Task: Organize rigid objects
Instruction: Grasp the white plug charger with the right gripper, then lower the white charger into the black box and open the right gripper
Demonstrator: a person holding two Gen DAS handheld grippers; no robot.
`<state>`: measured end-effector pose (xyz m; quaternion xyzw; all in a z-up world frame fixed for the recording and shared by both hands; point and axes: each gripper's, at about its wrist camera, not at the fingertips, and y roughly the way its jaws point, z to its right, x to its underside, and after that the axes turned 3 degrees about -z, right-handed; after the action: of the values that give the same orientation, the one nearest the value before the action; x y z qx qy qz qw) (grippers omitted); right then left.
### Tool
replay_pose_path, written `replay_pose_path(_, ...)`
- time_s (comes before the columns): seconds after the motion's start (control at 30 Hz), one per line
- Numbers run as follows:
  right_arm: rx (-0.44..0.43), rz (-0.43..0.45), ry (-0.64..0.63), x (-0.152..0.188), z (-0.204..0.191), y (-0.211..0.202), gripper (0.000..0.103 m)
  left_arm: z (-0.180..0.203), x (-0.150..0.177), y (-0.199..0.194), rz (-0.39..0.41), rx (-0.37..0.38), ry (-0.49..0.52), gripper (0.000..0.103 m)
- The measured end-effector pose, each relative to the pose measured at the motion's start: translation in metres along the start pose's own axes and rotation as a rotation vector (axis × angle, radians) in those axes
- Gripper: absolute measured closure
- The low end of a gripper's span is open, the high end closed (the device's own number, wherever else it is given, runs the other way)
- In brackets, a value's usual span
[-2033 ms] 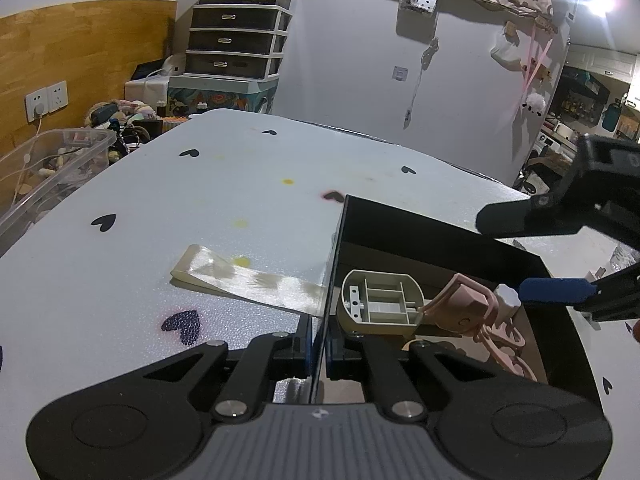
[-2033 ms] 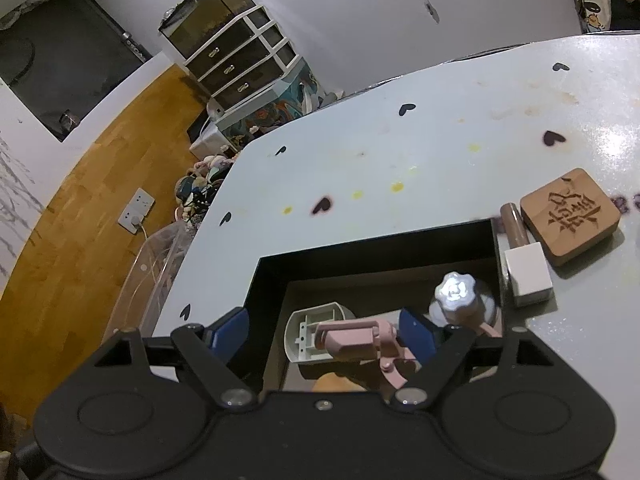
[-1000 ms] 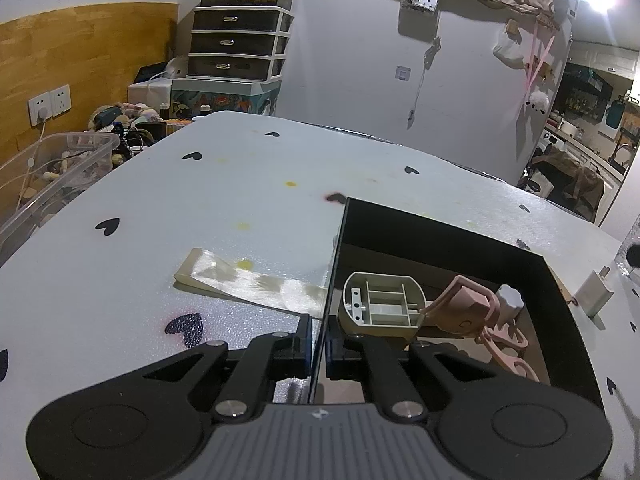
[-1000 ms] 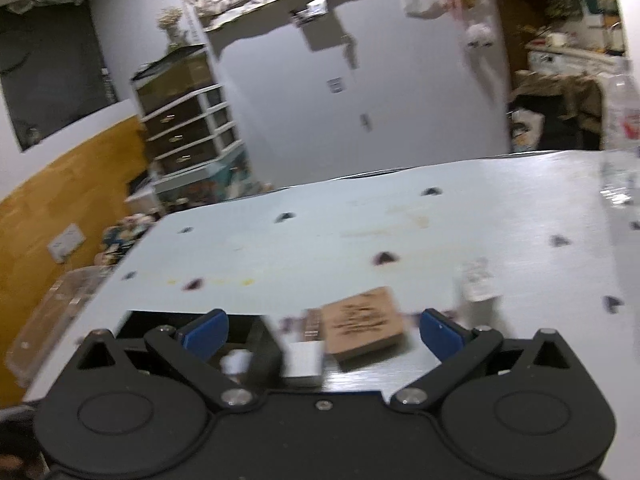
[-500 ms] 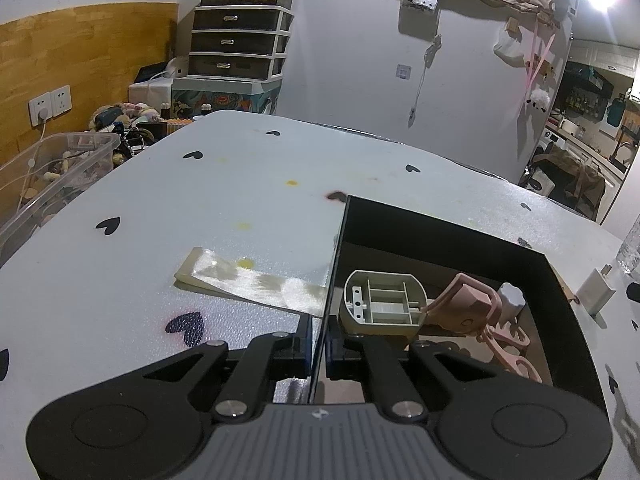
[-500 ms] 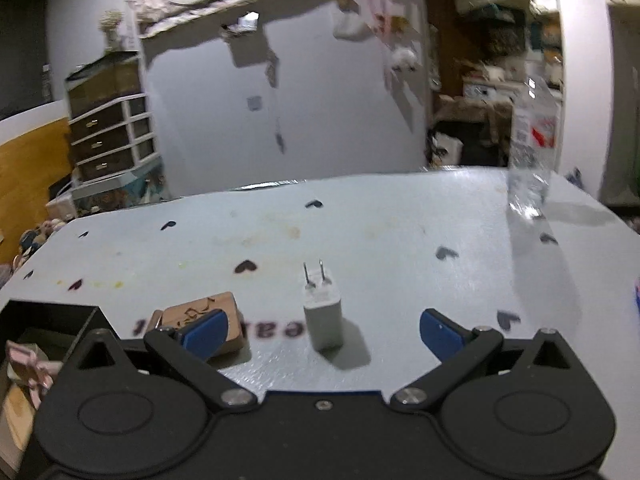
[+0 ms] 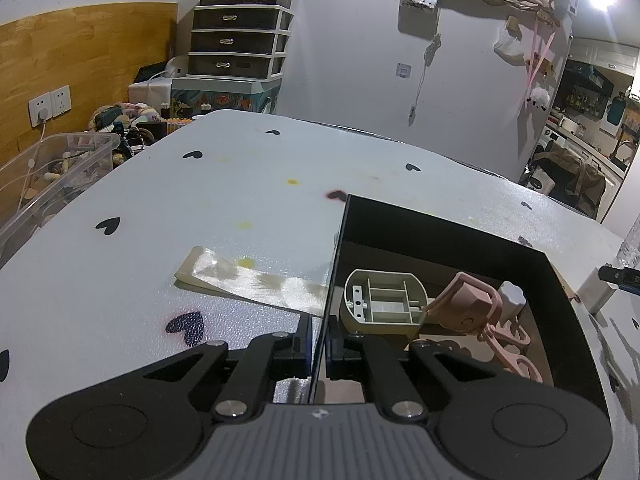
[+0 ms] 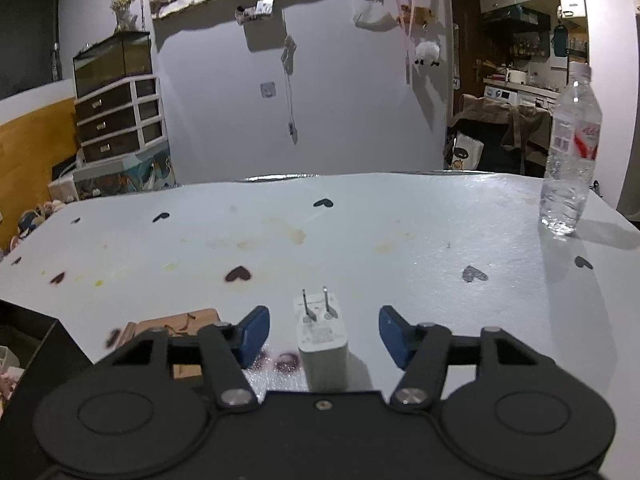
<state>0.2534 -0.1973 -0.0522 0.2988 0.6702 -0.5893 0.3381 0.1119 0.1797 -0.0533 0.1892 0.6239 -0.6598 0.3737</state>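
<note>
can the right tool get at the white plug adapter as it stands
Probably yes. The white plug adapter stands upright on the table, prongs up, between the right tool's blue pads, which have just been closing with gaps left on both sides. Nothing blocks it; the wooden block lies off to the left.

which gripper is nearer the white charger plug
Right. The right gripper straddles the white charger, jaws just closing, pads not yet touching. The left gripper is across the black box, clamped on its wall.
</note>
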Motion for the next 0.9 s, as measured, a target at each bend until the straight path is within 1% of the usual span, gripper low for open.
replay_pose_path(0.1, -0.003, -0.022, -0.013, -0.001, -0.004, 0.008, 0.051, 0.0, 0.0, 0.0, 0.0, -0.001, 0.0, 0.097)
replay_pose_path(0.13, 0.002, -0.028, -0.017, -0.001, -0.005, 0.01, 0.052, 0.0, 0.0, 0.0, 0.0, -0.001, 0.0, 0.097)
replay_pose_path(0.17, 0.005, -0.034, -0.022, -0.002, -0.006, 0.013, 0.056, -0.001, 0.0, -0.001, -0.001, -0.001, 0.001, 0.097)
replay_pose_path(0.2, 0.004, -0.04, -0.029, -0.002, -0.007, 0.014, 0.064, 0.0, 0.0, 0.0, 0.0, -0.001, 0.001, 0.097)
replay_pose_path(0.23, 0.002, -0.042, -0.034, -0.002, -0.007, 0.015, 0.066, 0.0, 0.0, 0.0, 0.0, -0.001, 0.001, 0.097)
replay_pose_path(0.27, 0.008, -0.038, -0.04, -0.002, -0.007, 0.015, 0.073, 0.0, 0.0, 0.0, 0.0, -0.001, 0.001, 0.097)
replay_pose_path(0.5, -0.025, -0.043, -0.049, 0.0, -0.004, 0.009, 0.075, 0.0, 0.0, 0.0, -0.001, -0.001, 0.001, 0.097)
replay_pose_path(0.6, -0.06, -0.033, -0.03, 0.0, -0.005, 0.0, 0.075, 0.0, 0.0, 0.0, -0.001, 0.0, 0.001, 0.097)
replay_pose_path(0.67, -0.1, -0.008, -0.024, -0.002, -0.009, -0.012, 0.075, 0.0, 0.0, 0.0, -0.001, -0.001, 0.002, 0.097)
replay_pose_path(0.77, -0.199, 0.029, -0.02, -0.008, -0.021, -0.037, 0.075, 0.0, 0.0, 0.0, -0.001, -0.002, 0.004, 0.097)
replay_pose_path(0.83, -0.276, 0.057, -0.034, -0.013, -0.033, -0.055, 0.075, 0.0, 0.0, 0.001, 0.0, -0.002, 0.005, 0.097)
replay_pose_path(0.9, -0.373, 0.078, -0.05, -0.019, -0.049, -0.073, 0.075, 0.001, 0.0, 0.001, 0.0, -0.002, 0.004, 0.097)
